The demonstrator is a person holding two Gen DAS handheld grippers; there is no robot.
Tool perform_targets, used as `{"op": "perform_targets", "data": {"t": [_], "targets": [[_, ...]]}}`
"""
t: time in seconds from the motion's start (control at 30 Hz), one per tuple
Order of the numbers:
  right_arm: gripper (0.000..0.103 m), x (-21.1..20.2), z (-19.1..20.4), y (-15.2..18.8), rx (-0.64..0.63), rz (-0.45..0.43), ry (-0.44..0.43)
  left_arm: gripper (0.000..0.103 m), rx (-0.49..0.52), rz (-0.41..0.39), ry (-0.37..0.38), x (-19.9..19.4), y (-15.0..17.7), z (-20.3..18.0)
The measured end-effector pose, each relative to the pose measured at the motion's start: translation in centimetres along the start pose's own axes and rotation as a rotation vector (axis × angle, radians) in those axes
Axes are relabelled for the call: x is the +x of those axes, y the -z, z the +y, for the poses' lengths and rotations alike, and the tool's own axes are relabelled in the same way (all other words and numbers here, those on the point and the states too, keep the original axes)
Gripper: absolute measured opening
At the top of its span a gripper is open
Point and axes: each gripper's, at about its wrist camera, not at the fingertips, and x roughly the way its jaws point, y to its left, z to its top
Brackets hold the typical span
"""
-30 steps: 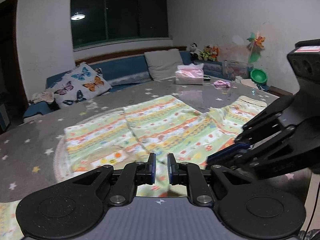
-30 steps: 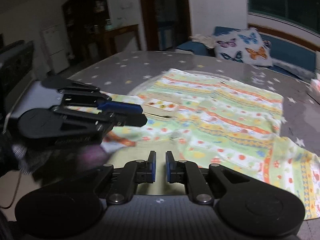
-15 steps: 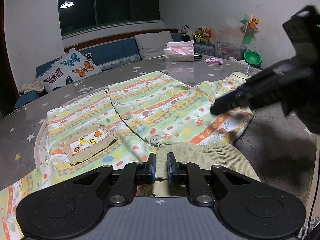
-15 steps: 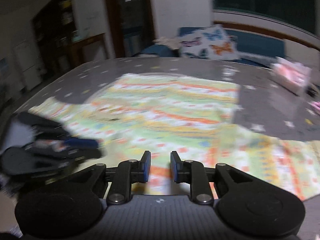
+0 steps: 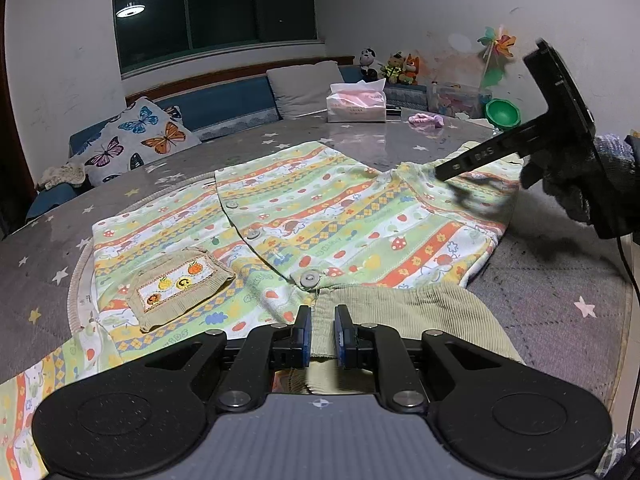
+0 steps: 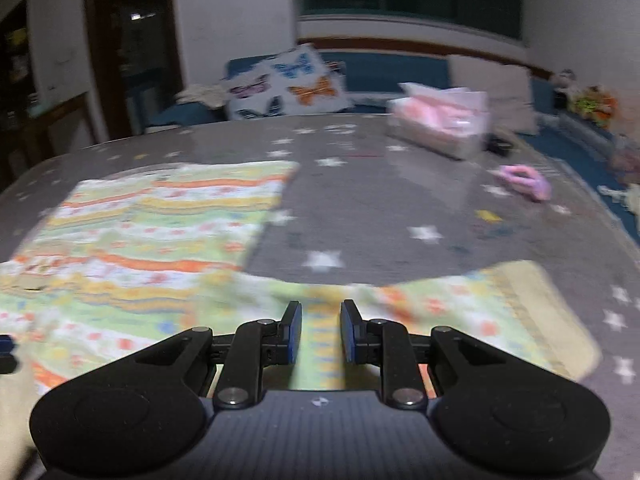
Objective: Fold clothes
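A child's cardigan (image 5: pixel 340 216) with green, orange and yellow stripes lies buttoned and face up on the grey starry table (image 5: pixel 560 300). Its beige ribbed hem (image 5: pixel 400 308) is nearest me, and my left gripper (image 5: pixel 320 336) is shut on the hem's middle. A beige pocket (image 5: pixel 180 284) sits at the lower left. My right gripper (image 5: pixel 444 174), held by a gloved hand (image 5: pixel 592 188), hovers over the right sleeve. In the blurred right wrist view that gripper (image 6: pixel 320 332) is open above the sleeve (image 6: pixel 480 320), pinching nothing.
A pink tissue box (image 5: pixel 356 104) and a small pink cloth (image 5: pixel 426 120) sit at the table's far side. Behind are a butterfly cushion (image 5: pixel 136 140), a grey pillow, soft toys and a green bowl (image 5: pixel 502 114). The table edge runs close on the right.
My right gripper let its jaws widen and swung right, away from the left gripper to above the right sleeve. The cardigan's lower part came down flat on the table. The left gripper sank slightly.
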Motion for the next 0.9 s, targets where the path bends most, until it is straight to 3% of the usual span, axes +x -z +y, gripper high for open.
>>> {"op": "perform_targets", "data": {"t": [0.27,0.4,0.47,0.5,0.9], "targets": [[0.023,-1.3,-6.8,1.1,0.093,-0.015,0.176,0.014,0.004,0.002,-0.002,0.0,0.1,0.0],[0.023,-2.2,-9.0,1.6,0.15,-0.028,0.197,0.014,0.007,0.005,-0.006,0.0,0.0,-0.1],[0.031,-2.6,-9.4,1.8,0.167,-0.044,0.211,0.015,0.01,0.008,-0.009,0.0,-0.1,-0.2],[0.04,-2.7,-9.5,1.8,0.173,-0.055,0.225,0.015,0.011,0.01,-0.011,0.0,-0.1,-0.2],[0.042,-3.1,-11.0,2.5,0.253,-0.074,0.243,0.015,0.021,0.026,-0.032,-0.2,-0.4,-0.4]]}}
